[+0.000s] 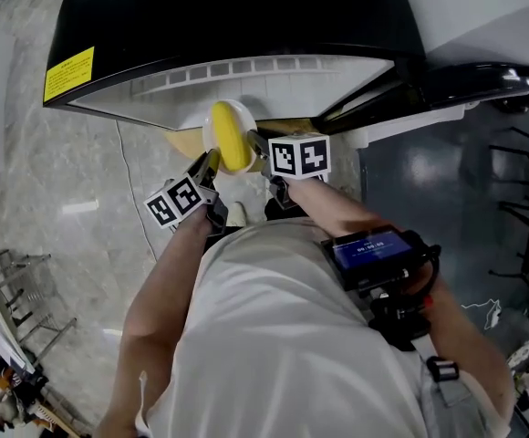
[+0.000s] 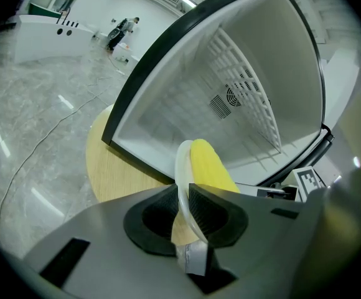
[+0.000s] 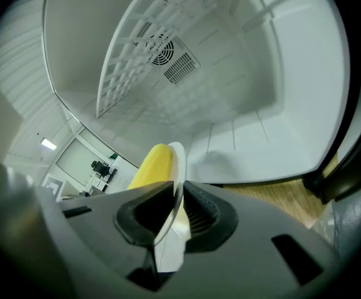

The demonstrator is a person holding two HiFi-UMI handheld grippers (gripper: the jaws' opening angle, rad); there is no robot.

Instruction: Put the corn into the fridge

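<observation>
With the left gripper and right gripper each pinching an opposite rim of the plate, which carries the corn just before the open fridge, both should advance together and level so the corn cannot roll off.

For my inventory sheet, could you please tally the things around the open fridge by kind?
corn: 1
white plate: 1
grippers: 2 (left gripper, right gripper)
fridge: 1
round wooden table: 1
Total: 6
</observation>
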